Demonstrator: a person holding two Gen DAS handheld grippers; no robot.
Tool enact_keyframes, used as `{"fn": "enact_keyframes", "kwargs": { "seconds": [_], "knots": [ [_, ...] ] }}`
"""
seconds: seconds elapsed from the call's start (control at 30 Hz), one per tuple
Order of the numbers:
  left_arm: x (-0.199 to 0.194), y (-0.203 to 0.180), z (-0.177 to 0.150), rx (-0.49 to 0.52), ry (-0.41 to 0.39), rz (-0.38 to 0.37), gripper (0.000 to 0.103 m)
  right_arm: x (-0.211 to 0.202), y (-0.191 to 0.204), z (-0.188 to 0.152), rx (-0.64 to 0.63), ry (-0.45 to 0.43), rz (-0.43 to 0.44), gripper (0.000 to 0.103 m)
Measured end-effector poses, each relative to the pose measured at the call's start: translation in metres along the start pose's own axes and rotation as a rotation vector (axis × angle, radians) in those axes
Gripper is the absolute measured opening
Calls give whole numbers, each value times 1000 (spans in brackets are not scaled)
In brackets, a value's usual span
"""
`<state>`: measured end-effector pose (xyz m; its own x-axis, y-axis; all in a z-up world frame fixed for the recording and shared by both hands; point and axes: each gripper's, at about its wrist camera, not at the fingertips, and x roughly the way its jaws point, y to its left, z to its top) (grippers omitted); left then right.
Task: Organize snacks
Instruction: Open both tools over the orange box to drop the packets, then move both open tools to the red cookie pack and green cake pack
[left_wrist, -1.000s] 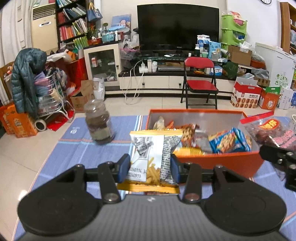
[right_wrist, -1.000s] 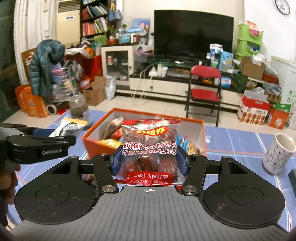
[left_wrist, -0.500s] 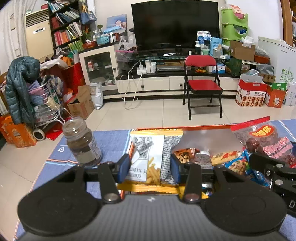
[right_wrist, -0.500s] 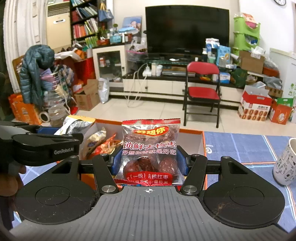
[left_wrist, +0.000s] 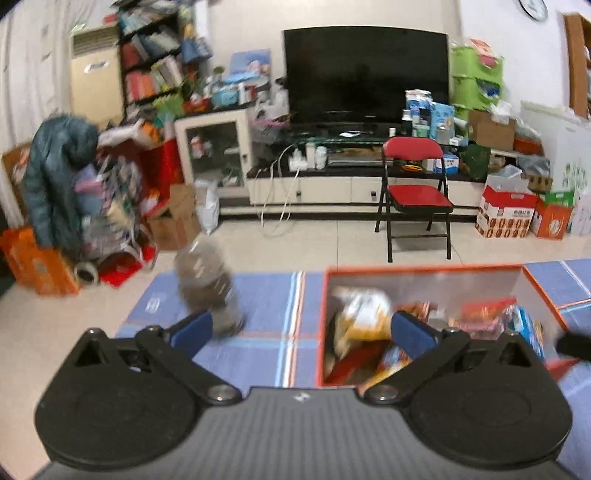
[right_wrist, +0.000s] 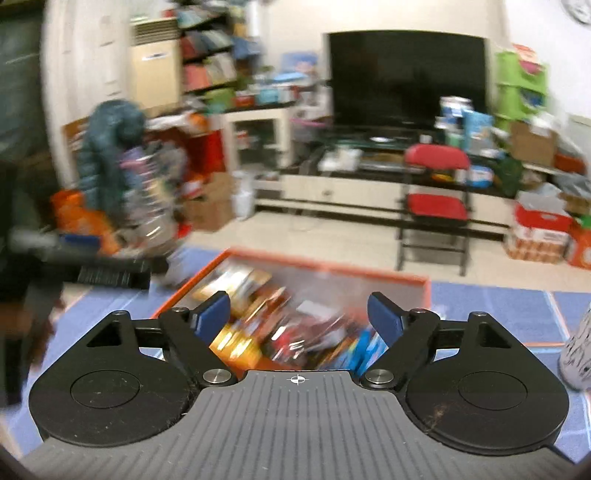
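Observation:
An orange box (left_wrist: 424, 268) full of snack packets stands on the blue cloth; it also shows in the right wrist view (right_wrist: 325, 266). My left gripper (left_wrist: 301, 328) is open and empty, over the box's near left corner. A yellow and white packet (left_wrist: 364, 312) lies in the box's left end. My right gripper (right_wrist: 298, 314) is open and empty above the box's near side, with blurred packets (right_wrist: 291, 332) below it. The left gripper's body (right_wrist: 92, 267) shows blurred at the left of the right wrist view.
A glass jar (left_wrist: 208, 291) with dark contents stands on the blue cloth (left_wrist: 269, 306) left of the box. A patterned white cup (right_wrist: 578, 350) stands at the right. A red folding chair (left_wrist: 415, 195) and cluttered floor lie beyond the table.
Both grippers have opened and let go of their packets, which now lie in the box. Both views have pulled back and are motion-blurred.

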<state>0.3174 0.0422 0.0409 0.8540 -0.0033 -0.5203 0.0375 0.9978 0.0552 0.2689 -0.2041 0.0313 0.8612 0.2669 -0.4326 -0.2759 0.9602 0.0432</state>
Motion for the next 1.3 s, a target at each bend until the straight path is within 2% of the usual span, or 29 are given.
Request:
{"fn": "enact_keyframes", "kwargs": {
  "seconds": [0.1, 0.2, 0.27, 0.37, 0.4, 0.47, 0.53, 0.63, 0.73, 0.8, 0.83, 0.87, 0.9, 0.97, 1.17, 1.23, 1.3],
  "knots": [
    [-8, 24, -39, -55, 66, 40, 102, -13, 25, -48, -112, 69, 45, 69],
    [-2, 39, -73, -168, 159, 89, 103, -8, 47, -96, -179, 192, 60, 62],
    [3, 40, -90, -201, 179, 95, 102, -5, 58, -119, -219, 247, 82, 62],
    [10, 26, -102, -190, 183, 102, 103, -9, 67, -142, -278, 253, 113, 63],
    [12, 20, -104, -183, 176, 101, 103, -10, 67, -146, -285, 248, 123, 68],
    [19, 7, -104, -161, 169, 99, 103, -7, 65, -150, -280, 246, 134, 71],
    [30, -6, -104, -140, 159, 108, 102, -1, 62, -153, -261, 260, 146, 63],
    [52, -19, -107, -127, 203, 105, 103, 15, 58, -151, -236, 302, 162, 53],
    [69, -26, -113, -140, 217, 94, 102, 26, 50, -151, -194, 322, 182, 53],
    [77, -31, -118, -119, 240, 100, 97, 28, 50, -150, -201, 323, 176, 46],
    [75, -32, -121, -117, 218, 98, 95, 28, 49, -149, -200, 326, 174, 38],
    [73, -34, -122, -105, 207, 97, 90, 26, 47, -148, -198, 332, 169, 35],
    [71, -34, -122, -93, 200, 80, 77, 25, 45, -147, -196, 339, 156, 35],
    [64, -37, -119, -55, 201, 46, 61, 21, 38, -148, -182, 350, 134, 35],
    [31, -30, -133, -14, 257, -9, 59, 2, 22, -150, -171, 390, 33, 35],
    [15, -27, -140, -10, 290, -36, 59, -4, 18, -152, -163, 399, 32, 35],
    [-5, -27, -147, -3, 289, -60, 57, -9, 17, -154, -151, 405, 34, 35]
  ]
}}
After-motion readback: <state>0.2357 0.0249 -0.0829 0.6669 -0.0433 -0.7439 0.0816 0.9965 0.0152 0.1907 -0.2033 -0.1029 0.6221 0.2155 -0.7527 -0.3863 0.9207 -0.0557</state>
